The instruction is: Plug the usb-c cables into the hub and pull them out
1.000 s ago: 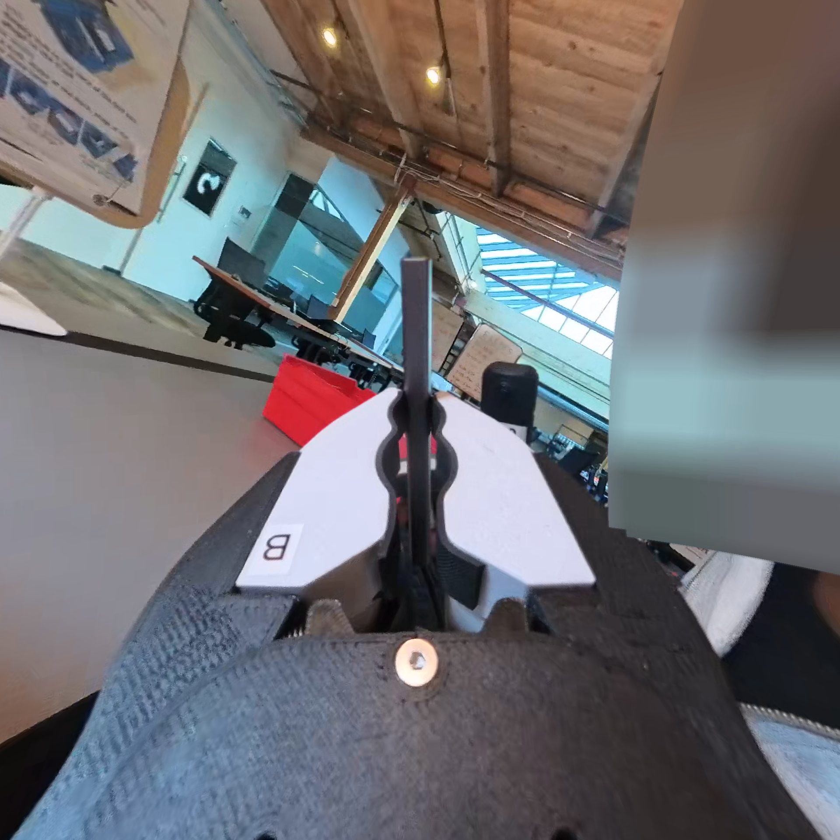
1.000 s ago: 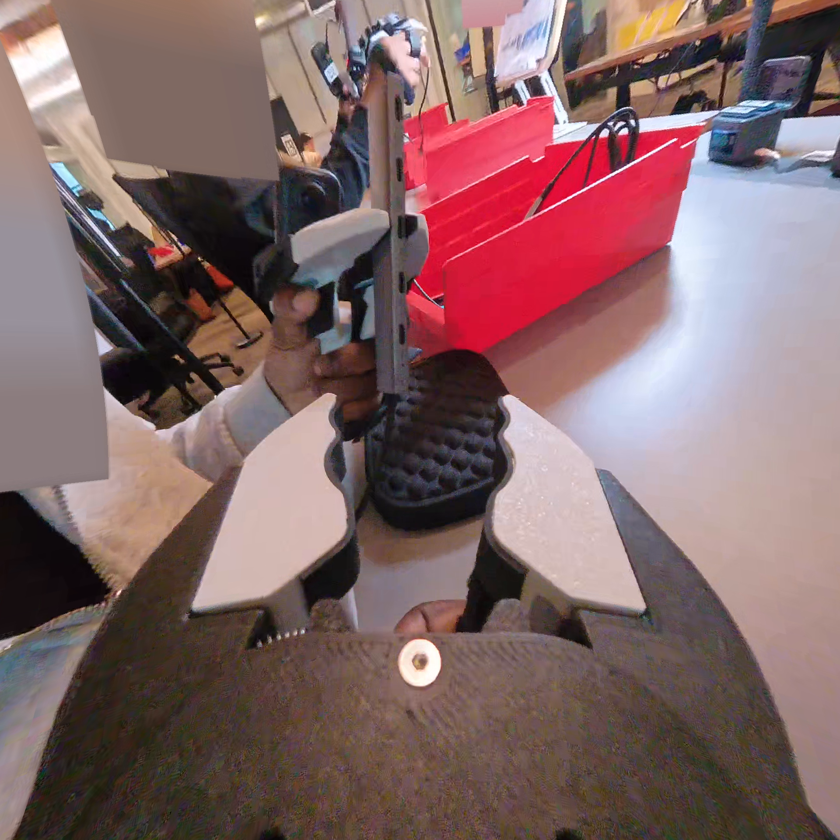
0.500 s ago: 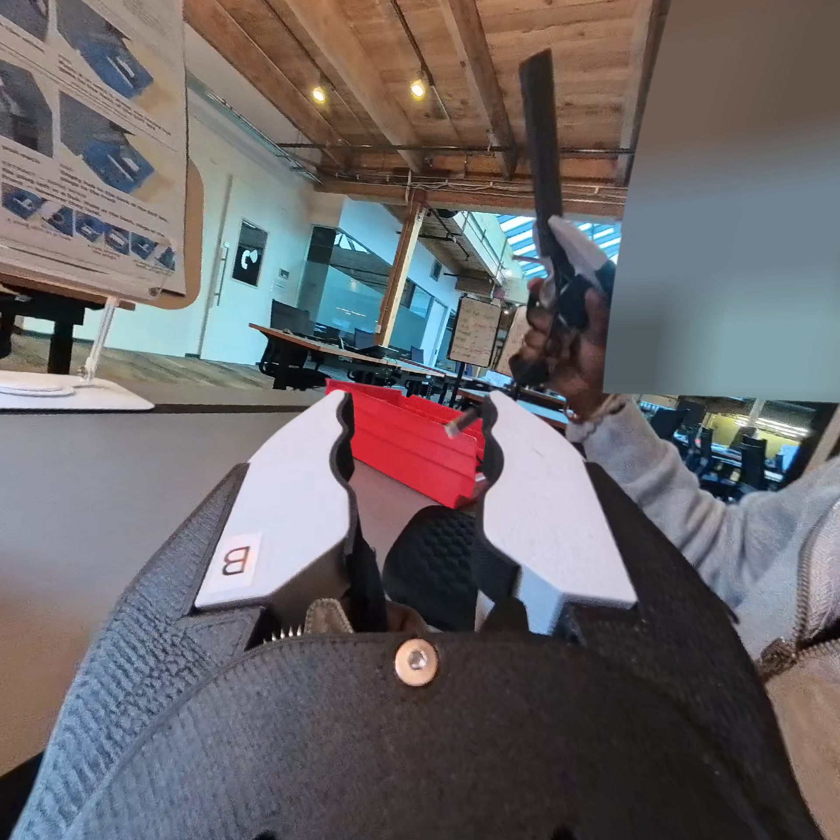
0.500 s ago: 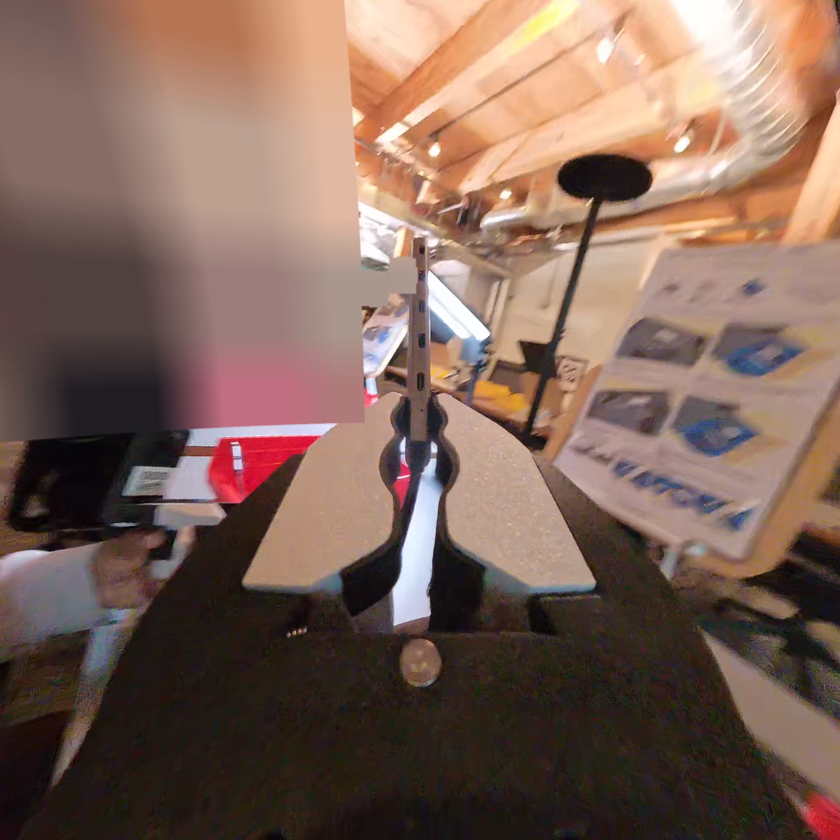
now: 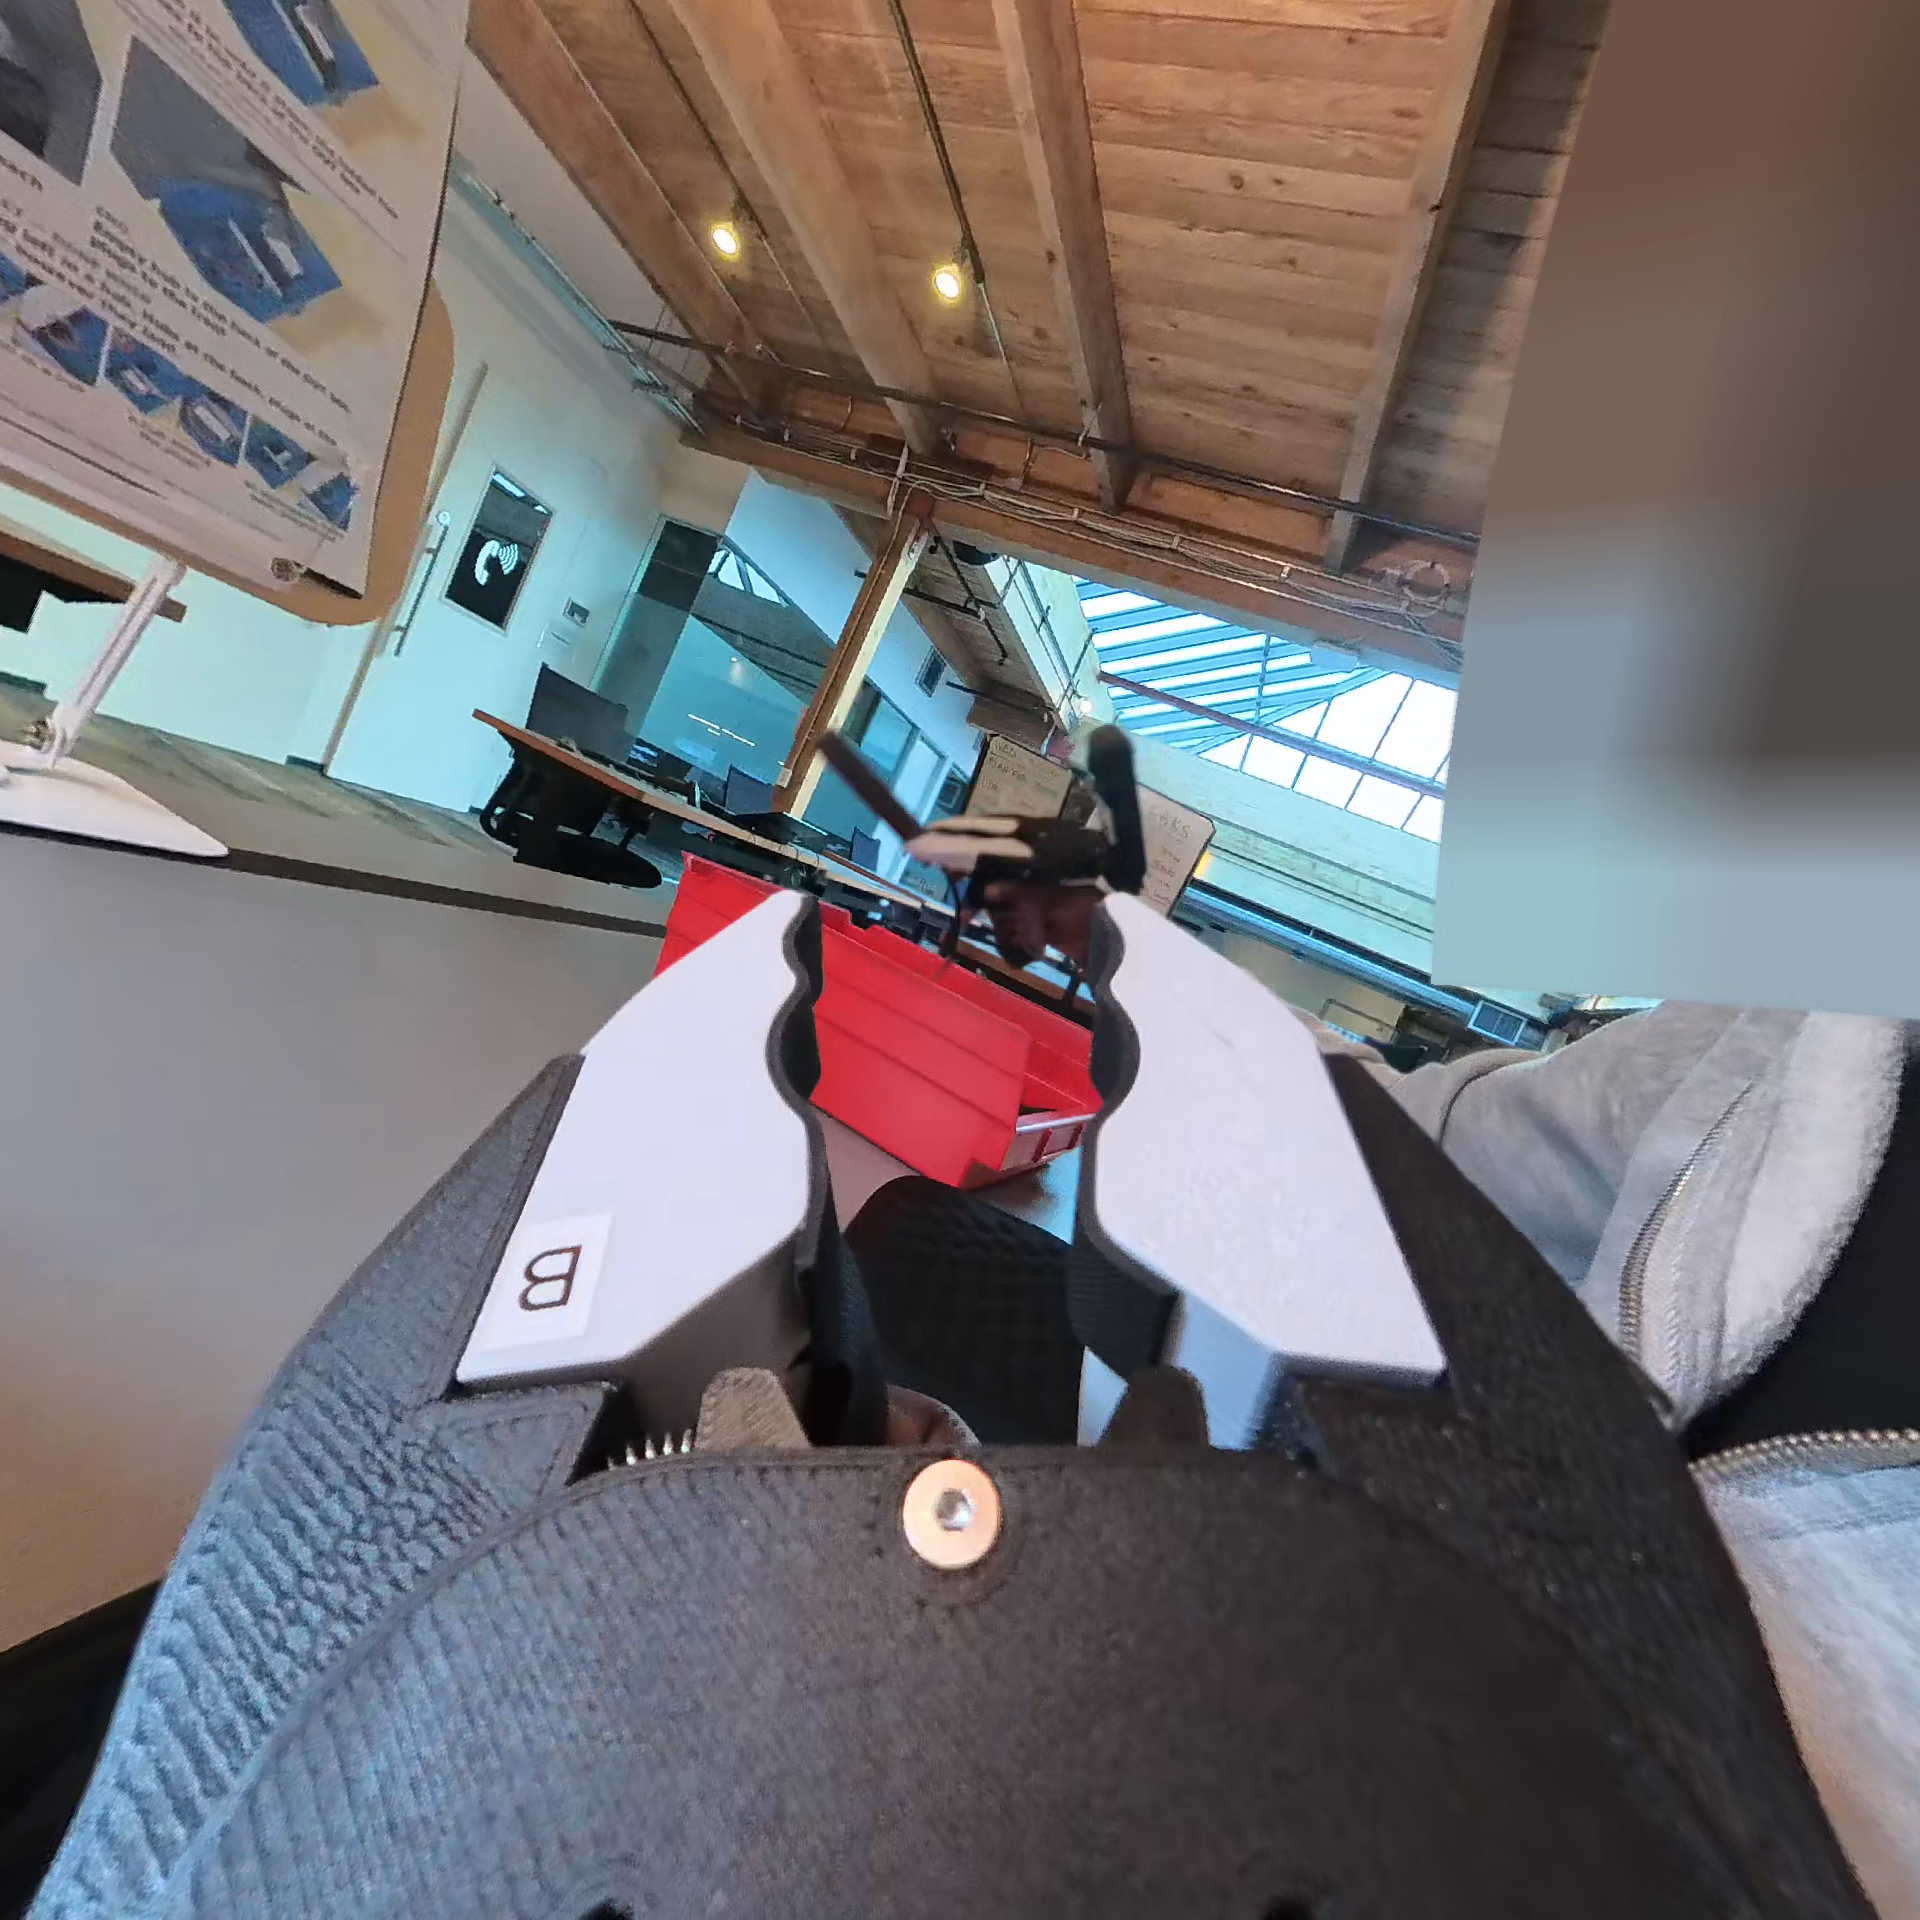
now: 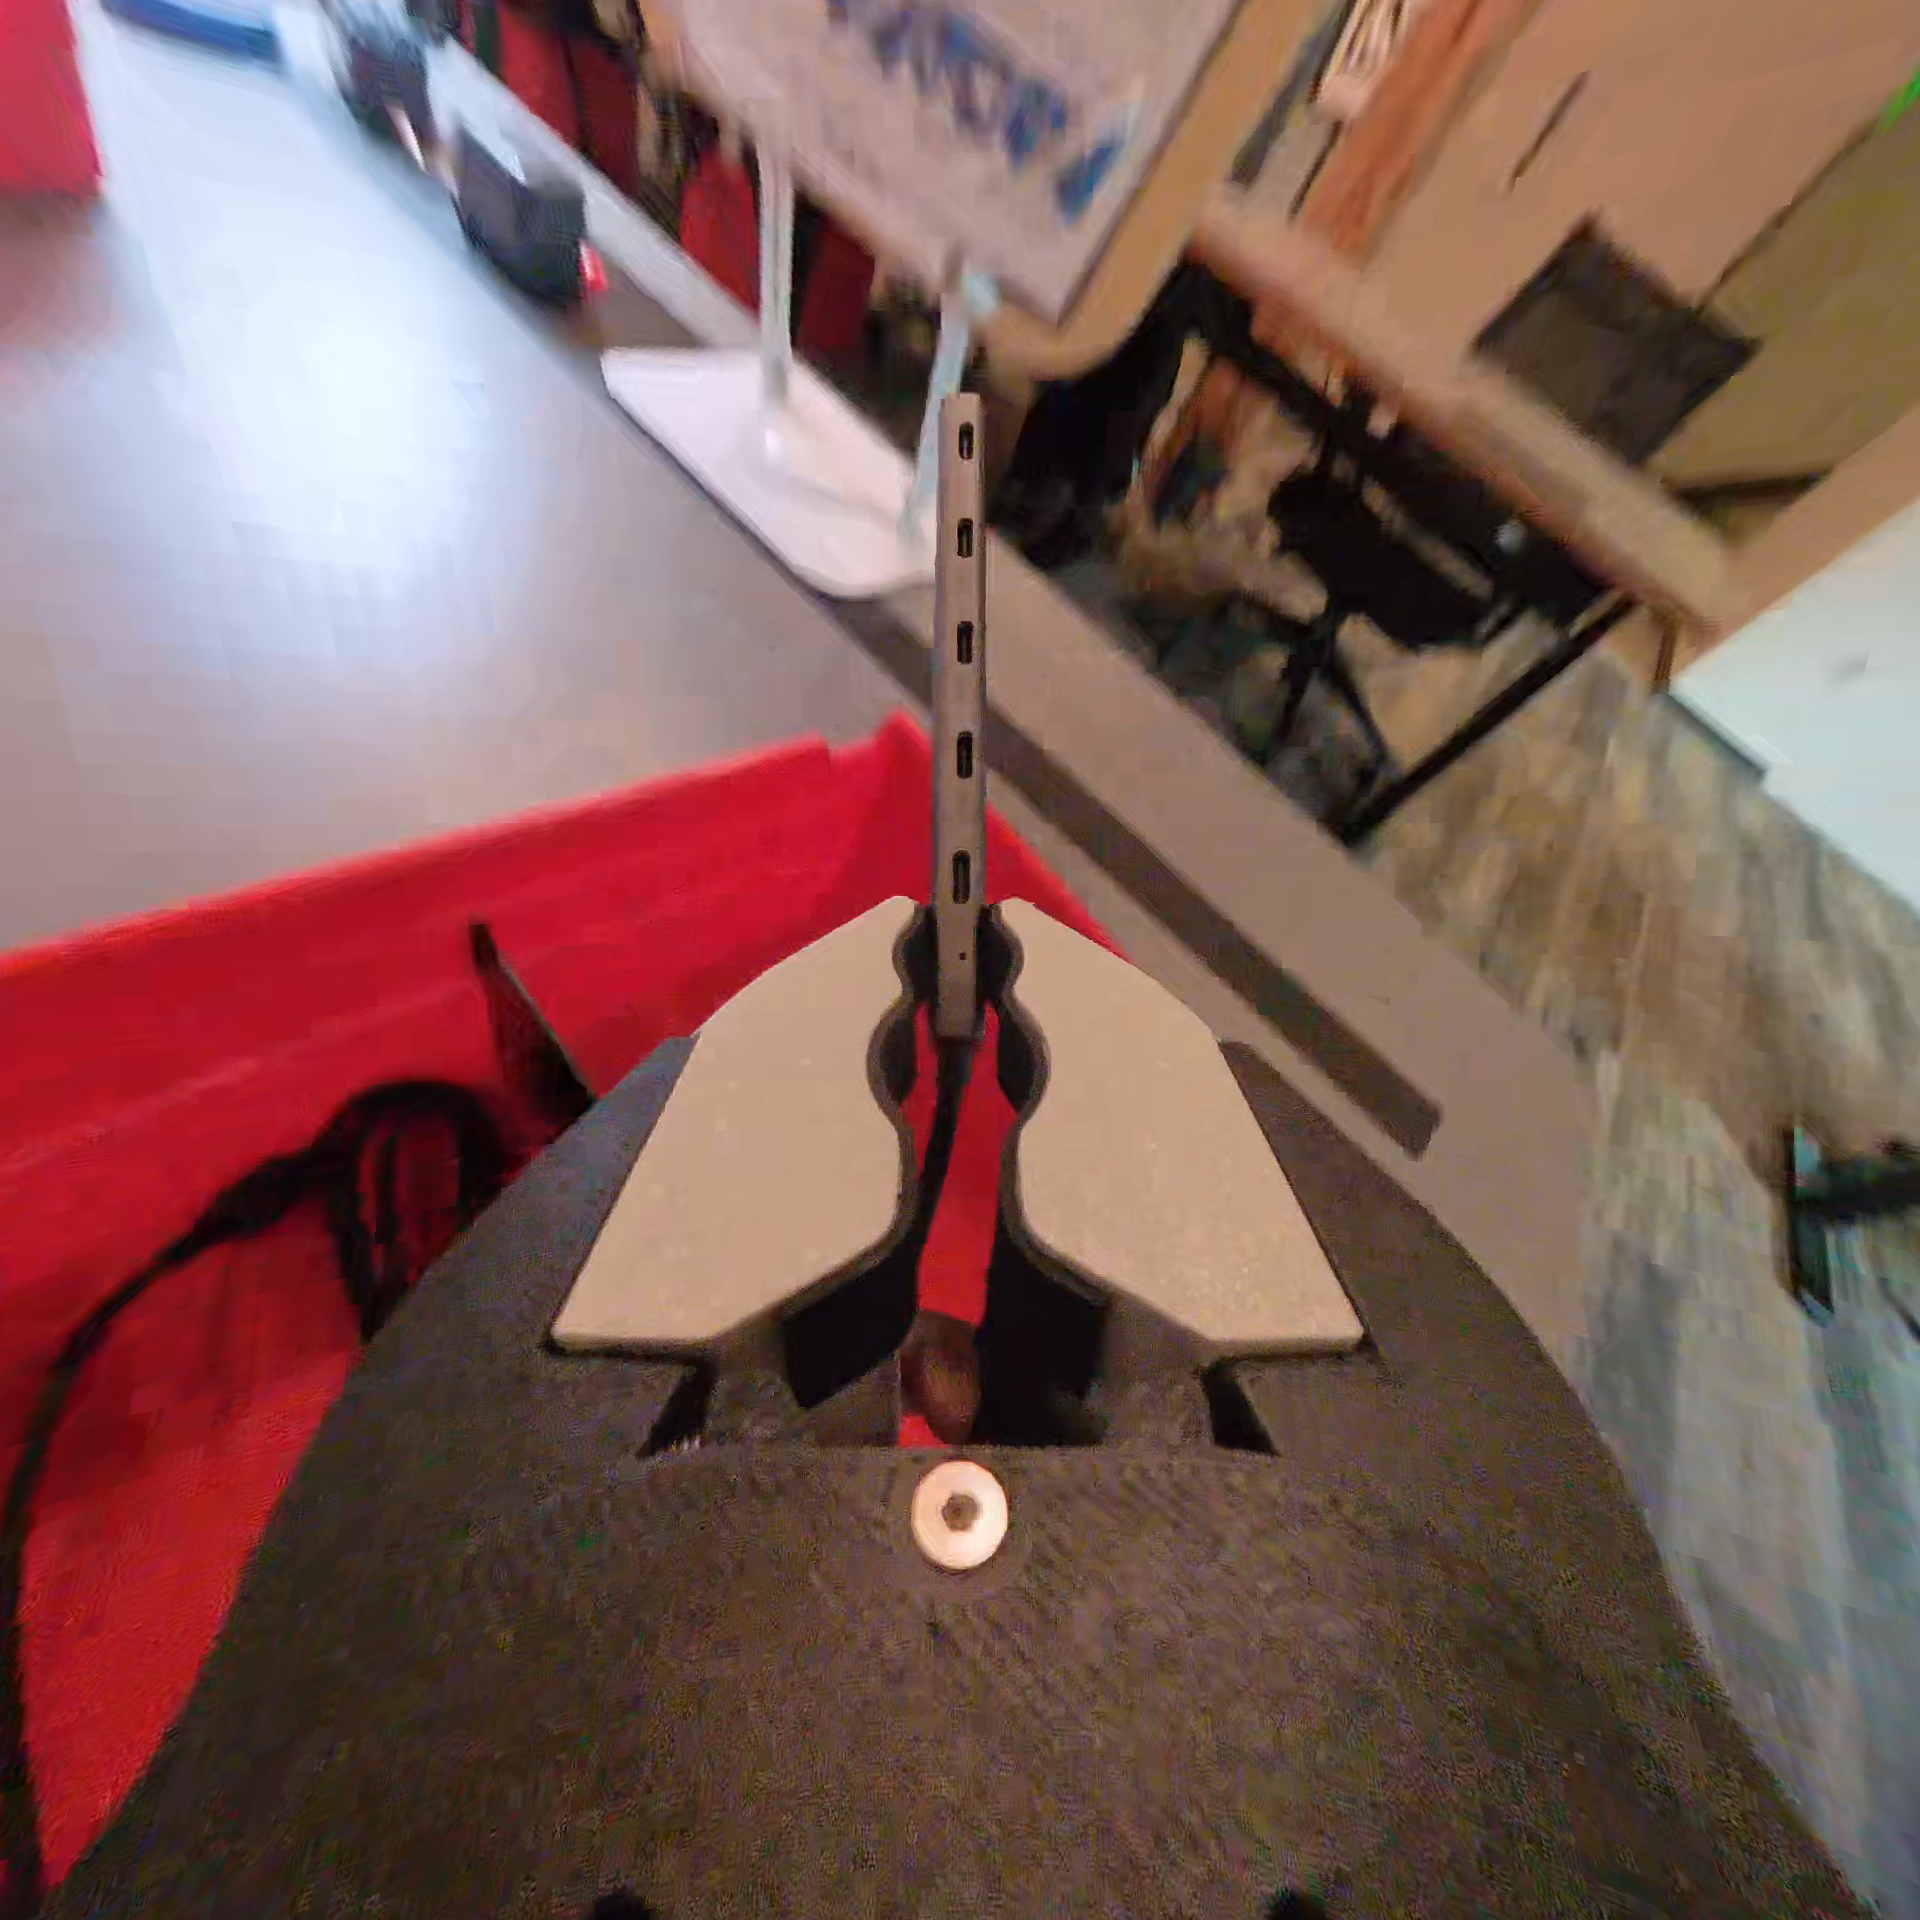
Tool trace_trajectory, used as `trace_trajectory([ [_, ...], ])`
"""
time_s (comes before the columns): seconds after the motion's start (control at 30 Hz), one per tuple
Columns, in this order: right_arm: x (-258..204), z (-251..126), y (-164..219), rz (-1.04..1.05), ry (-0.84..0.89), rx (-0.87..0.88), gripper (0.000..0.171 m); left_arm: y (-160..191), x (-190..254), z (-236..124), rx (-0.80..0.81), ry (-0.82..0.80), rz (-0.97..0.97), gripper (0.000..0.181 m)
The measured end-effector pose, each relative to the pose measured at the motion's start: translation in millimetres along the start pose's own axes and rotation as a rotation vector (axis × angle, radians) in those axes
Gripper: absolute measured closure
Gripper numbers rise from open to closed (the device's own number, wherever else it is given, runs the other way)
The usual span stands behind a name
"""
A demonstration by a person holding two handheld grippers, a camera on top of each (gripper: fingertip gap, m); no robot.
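My right gripper (image 6: pixel 958 925) is shut on the lower end of a slim grey hub (image 6: pixel 961 675). The hub stands edge-on, with several USB-C ports facing the camera. Its own black cable (image 6: pixel 940 1122) hangs down between the fingers. Black cables (image 6: pixel 364 1143) lie in a red bin (image 6: pixel 260 987) below it. My left gripper (image 5: pixel 951 935) is open and empty, low over the grey table (image 5: pixel 260 1039). In the left wrist view the right gripper (image 5: pixel 966 836) shows farther off above the red bin (image 5: pixel 914 1029), holding the hub (image 5: pixel 868 795) tilted.
A white stand base (image 6: pixel 769 457) with an instruction board (image 5: pixel 187 260) stands at the table's far edge. A dark device (image 6: pixel 520 218) lies further along the table. A person's grey sleeve (image 5: pixel 1610 1143) is at the right. Office desks and chairs stand beyond. Some 45 centimeters of space lies between my two pairs of fingers.
The hub passed from my left gripper to my right one. The left opened and stays open. The right shut on the hub, then swung down over the red bin.
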State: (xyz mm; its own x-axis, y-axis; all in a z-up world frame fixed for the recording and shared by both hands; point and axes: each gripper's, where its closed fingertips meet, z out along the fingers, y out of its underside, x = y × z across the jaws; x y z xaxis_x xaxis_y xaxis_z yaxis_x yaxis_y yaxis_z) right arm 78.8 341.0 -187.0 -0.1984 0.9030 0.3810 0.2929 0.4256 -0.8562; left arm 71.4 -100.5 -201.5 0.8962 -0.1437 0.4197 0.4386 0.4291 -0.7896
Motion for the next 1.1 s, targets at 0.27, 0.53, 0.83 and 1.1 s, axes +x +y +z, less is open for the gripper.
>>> trace_trajectory([
  [0.27, -8, 21, 77, -0.099, 0.010, -0.580, 0.095, 7, 3, 4, -0.054, 0.029, 0.013, 0.127],
  [0.53, -7, 4, -50, 0.134, 0.217, -0.059, 0.047, 18, 22, 10, -0.189, 0.073, 0.126, 0.098],
  [0.83, -137, -21, -123, 0.427, -0.103, 0.292, 0.054, -84, -57, -46, -0.420, -0.476, 0.340, 0.104],
  [1.1, -277, 10, -112, 0.779, -0.418, 0.503, 0.068, -131, -216, -154, -0.994, -1.221, 0.530, 0.119],
])
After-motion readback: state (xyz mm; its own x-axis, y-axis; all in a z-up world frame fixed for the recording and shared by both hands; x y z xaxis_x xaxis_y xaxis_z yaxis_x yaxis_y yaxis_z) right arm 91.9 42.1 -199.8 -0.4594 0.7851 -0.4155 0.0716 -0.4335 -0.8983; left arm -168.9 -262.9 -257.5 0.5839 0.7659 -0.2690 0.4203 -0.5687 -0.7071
